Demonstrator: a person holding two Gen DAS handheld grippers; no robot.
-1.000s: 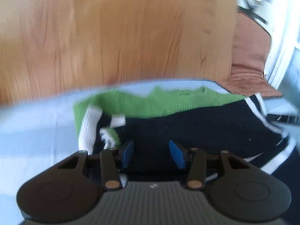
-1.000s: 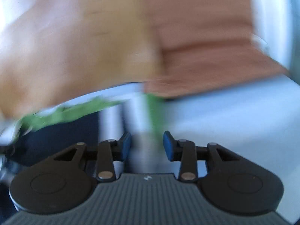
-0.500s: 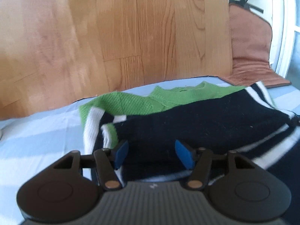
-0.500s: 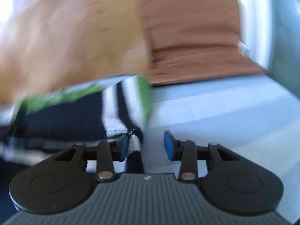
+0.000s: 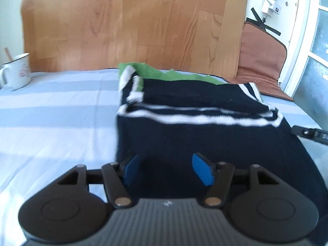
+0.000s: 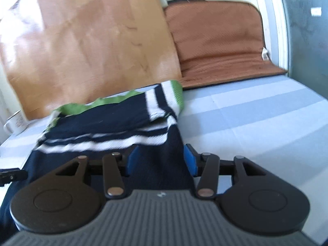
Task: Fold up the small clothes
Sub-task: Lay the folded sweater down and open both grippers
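Black left gripper (image 5: 167, 169), blue pads (image 5: 202, 171), brass-coloured pivot screws, ribbed grey housing

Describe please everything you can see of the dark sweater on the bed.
The sweater looks like knitted wool: navy blue with white stripes and a green top part at the far end. It lies flat on the light blue striped sheet, sleeves folded in. The open left tongs and open right tongs each straddle its near part; whether they touch it, I cannot tell.

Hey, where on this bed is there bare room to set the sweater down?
Bare sheet lies between the mug and the sweater. More lies right of the sweater, before the brown cushion. The middle is crowded: both grippers, left and right, are at the sweater.
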